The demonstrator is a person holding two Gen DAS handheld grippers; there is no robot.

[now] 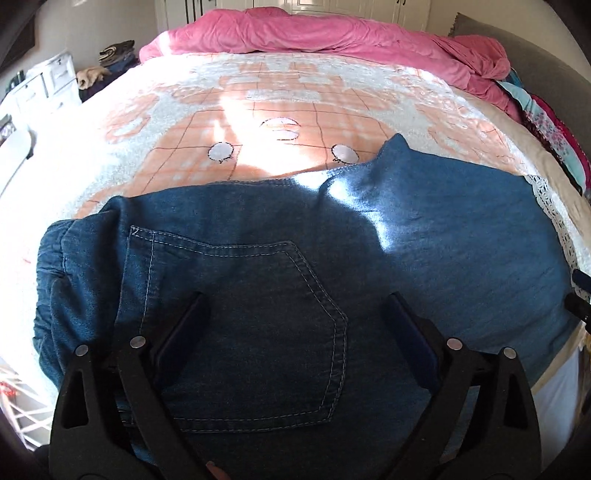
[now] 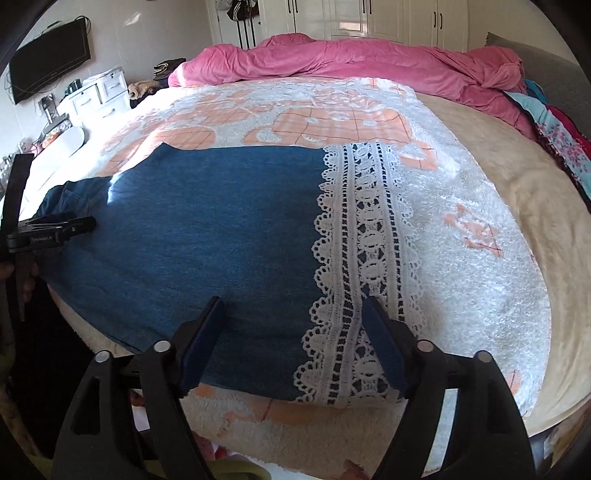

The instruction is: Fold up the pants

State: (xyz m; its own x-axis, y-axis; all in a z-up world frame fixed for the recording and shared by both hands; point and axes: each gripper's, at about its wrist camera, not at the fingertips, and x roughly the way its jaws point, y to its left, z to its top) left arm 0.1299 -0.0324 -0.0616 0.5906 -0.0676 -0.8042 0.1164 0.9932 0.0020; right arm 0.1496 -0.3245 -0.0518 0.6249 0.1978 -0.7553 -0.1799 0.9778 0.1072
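Blue denim pants (image 1: 424,236) lie flat across the near edge of the bed, folded lengthwise, back pocket (image 1: 258,306) up. My left gripper (image 1: 295,306) is open just above the pocket, holding nothing. In the right wrist view the pant legs (image 2: 207,221) end in a white lace hem (image 2: 354,258). My right gripper (image 2: 293,310) is open over the near edge of the legs by the lace, holding nothing. The left gripper also shows at the left edge of the right wrist view (image 2: 55,229).
A white and peach fluffy blanket (image 1: 258,122) covers the bed. A crumpled pink duvet (image 1: 332,33) lies along the far side, with patterned cloths (image 2: 561,136) at the right. White drawers (image 2: 92,96) and a wall TV (image 2: 48,59) stand at the left.
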